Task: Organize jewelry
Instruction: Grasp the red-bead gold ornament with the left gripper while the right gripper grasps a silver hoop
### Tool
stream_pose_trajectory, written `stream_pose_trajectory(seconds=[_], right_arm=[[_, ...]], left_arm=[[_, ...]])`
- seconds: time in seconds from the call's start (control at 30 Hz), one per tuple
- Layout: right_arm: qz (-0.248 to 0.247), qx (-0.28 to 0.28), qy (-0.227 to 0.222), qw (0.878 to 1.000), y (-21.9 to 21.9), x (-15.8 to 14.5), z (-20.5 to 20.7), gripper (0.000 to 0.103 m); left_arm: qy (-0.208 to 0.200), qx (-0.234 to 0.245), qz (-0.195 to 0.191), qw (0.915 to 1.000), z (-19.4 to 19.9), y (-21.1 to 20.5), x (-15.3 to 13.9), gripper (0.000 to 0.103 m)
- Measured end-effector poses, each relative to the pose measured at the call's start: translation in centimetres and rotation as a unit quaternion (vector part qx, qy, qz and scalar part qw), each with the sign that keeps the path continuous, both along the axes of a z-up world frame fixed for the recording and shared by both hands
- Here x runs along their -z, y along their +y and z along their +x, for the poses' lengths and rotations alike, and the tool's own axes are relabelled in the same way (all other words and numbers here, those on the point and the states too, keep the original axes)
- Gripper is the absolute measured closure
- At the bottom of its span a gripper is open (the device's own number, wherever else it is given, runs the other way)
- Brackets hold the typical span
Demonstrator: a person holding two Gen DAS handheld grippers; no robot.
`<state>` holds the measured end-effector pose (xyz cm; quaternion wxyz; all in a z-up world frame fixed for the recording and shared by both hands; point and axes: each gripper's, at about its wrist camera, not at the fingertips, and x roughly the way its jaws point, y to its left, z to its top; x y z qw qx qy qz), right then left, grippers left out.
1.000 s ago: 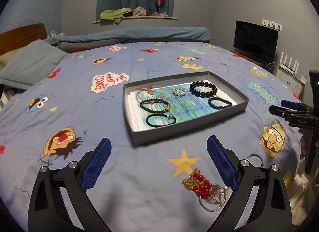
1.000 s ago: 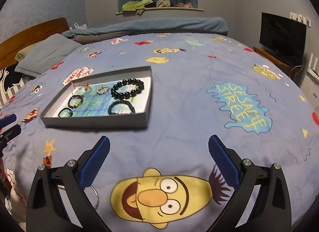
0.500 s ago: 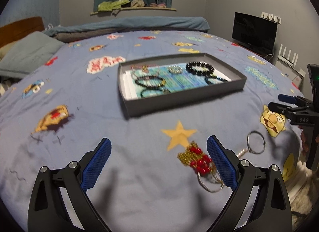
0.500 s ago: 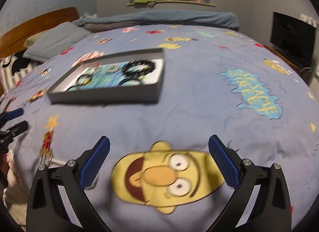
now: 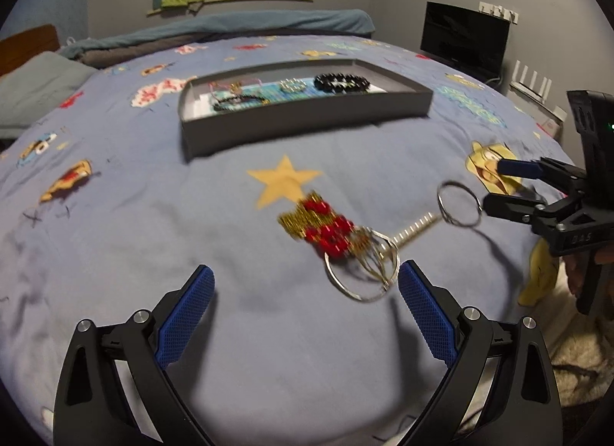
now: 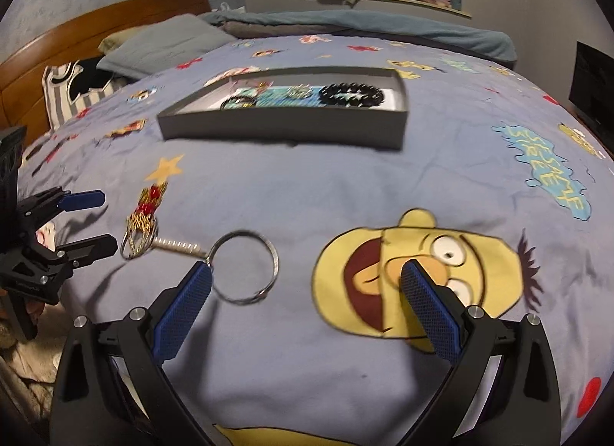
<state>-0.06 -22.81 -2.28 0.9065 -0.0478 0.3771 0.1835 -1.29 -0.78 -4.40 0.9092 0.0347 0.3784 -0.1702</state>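
1 keychain (image 5: pixel 357 242) lies pointing rightward.

beaded ornament (image 5: pixel 326 229) blurred, tray (image 5: pixel 307 123) wall hiding bracelets

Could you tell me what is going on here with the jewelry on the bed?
A person holds two open grippers low over the bedspread. The left gripper is near the red-and-gold ornament, the right gripper near the silver ring chained to it. Neither grips anything. Several bracelets already lie in the gray tray.
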Motion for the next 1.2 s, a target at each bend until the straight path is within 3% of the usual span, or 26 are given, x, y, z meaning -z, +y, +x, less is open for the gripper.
stream_pose_trajectory(seconds=[0.23, 0.37, 0.5, 0.57, 0.73, 0.97, 1.0, 1.1, 1.2], right_arm=[[0.0, -0.018, -0.009, 1.0, 1.5, -0.1, -0.1, 0.006], [0.0, -0.026, -0.01, 1.0, 2.1, -0.2, -0.1, 0.008], [-0.004, -0.028, -0.008, 1.0, 2.4, -0.1, -0.1, 0.013], [-0.001, -0.027, -0.006, 1.0, 2.5, 0.0, 0.0, 0.017], [-0.002, -0.029, -0.005, 1.0, 2.8, 0.3, 0.1, 0.021], [-0.033, -0.027, -0.017, 0.999, 3.7, 1.0, 0.2, 0.033], [-0.038, -0.027, -0.019, 0.999, 3.8, 1.1, 0.2, 0.035], [-0.047, -0.022, -0.026, 0.998, 3.7, 1.2, 0.2, 0.057], [-0.021, -0.016, -0.018, 0.999, 2.9, 1.0, 0.5, 0.057]], left_arm=[[-0.015, 0.016, -0.012, 0.9997, -0.4, -0.3, -0.7, 0.011], [-0.005, 0.031, -0.029, 0.9991, 0.1, -0.7, -1.2, 0.041], [0.003, 0.058, -0.018, 0.9982, 0.0, -1.8, -0.8, 0.06], [0.01, 0.064, -0.012, 0.9978, 0.1, -2.1, -0.4, 0.066], [0.02, 0.061, -0.02, 0.9977, 0.8, -2.2, 0.0, 0.069], [0.012, 0.065, -0.009, 0.9978, 1.1, -2.8, -0.2, 0.101], [0.012, 0.069, -0.01, 0.9975, 1.0, -2.8, -0.3, 0.102], [0.005, 0.07, -0.015, 0.9975, 0.8, -2.6, -0.8, 0.102], [-0.007, 0.069, -0.013, 0.9975, 0.5, -2.5, -1.4, 0.102]])
